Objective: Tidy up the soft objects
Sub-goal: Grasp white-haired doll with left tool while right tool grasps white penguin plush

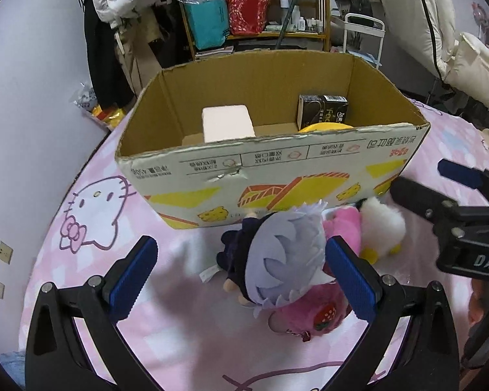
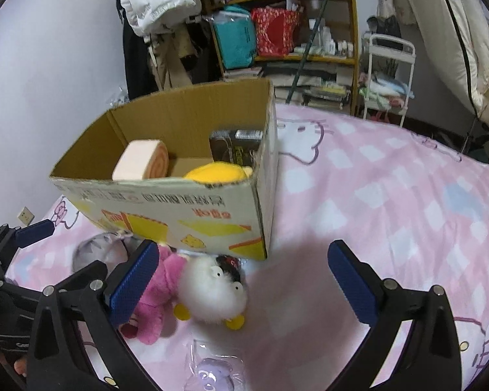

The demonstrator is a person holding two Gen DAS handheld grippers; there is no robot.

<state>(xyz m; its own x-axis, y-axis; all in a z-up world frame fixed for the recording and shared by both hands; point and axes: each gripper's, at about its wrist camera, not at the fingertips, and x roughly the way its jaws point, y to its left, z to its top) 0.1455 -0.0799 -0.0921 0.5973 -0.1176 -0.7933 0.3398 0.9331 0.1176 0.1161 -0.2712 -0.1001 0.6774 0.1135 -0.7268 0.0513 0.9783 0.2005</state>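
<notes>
Fingers (image 1: 137, 277) of the left gripper (image 1: 241, 280) stand apart over a grey-haired doll (image 1: 277, 260) on the pink bed (image 2: 391, 195); the right gripper (image 2: 244, 283) also hangs spread, above a white fluffy toy (image 2: 212, 293) and pink plush (image 2: 159, 296). All lie beside the cardboard box (image 1: 277, 176), which holds a yellow plush (image 2: 215, 172) and a roll-cake cushion (image 2: 140, 163).

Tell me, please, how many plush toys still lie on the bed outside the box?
3: a silver-haired doll, a pink plush beside it, and a white fluffy toy nearest the box. Others may be hidden.
</notes>
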